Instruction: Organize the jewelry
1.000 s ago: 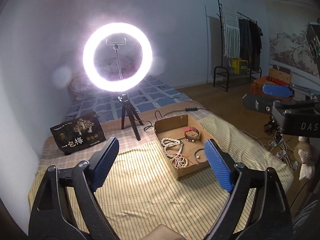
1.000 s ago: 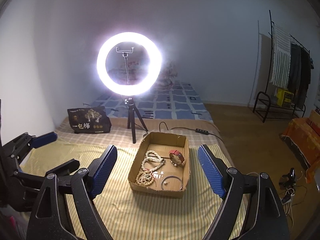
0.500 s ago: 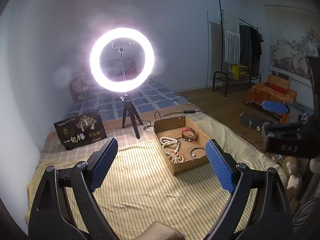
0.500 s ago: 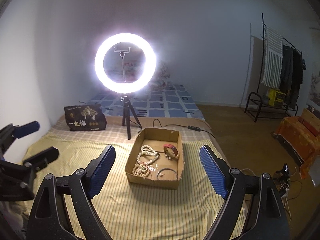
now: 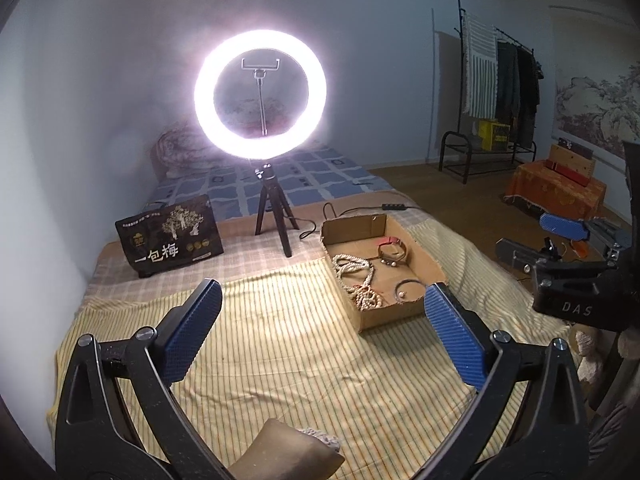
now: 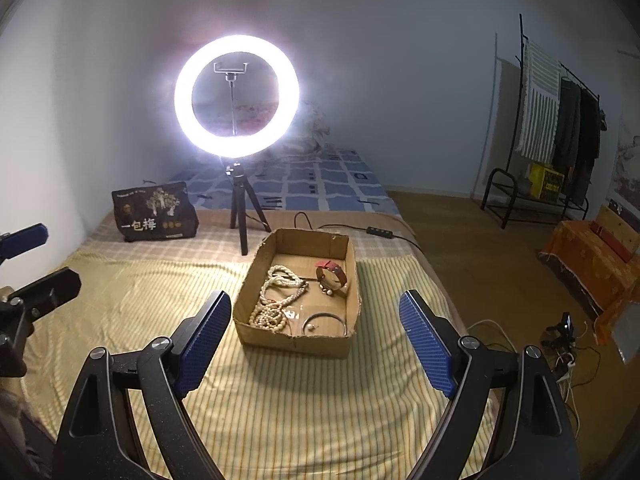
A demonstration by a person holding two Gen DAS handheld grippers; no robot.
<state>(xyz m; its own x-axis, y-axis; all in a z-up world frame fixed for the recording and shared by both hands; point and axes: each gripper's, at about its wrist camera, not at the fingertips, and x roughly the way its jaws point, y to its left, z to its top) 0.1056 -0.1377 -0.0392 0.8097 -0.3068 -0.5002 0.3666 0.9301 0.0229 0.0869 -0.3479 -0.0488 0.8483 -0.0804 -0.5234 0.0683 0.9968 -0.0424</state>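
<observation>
A shallow cardboard box (image 6: 346,258) (image 5: 424,258) lies on the striped bedspread. Inside are a cream bead necklace (image 6: 276,296) (image 5: 358,276), a red strap watch (image 6: 332,274) (image 5: 394,248) and a thin dark bangle (image 6: 324,320) (image 5: 408,286). My left gripper (image 5: 320,328) is open and empty, above the bedspread, left of and nearer than the box. My right gripper (image 6: 316,340) is open and empty, just in front of the box. Each gripper shows at the edge of the other view (image 5: 560,240) (image 6: 28,260).
A lit ring light on a small tripod (image 6: 236,92) stands behind the box, its cable (image 6: 380,232) running right. A dark printed bag (image 6: 156,212) stands at the back left. A small tan cushion (image 5: 280,456) lies below the left gripper. The bed's right edge drops to a wooden floor.
Both grippers have moved closer to the bed and the box, which now looks larger in both views. Both jaws stay open and empty. The jewelry has not moved.
</observation>
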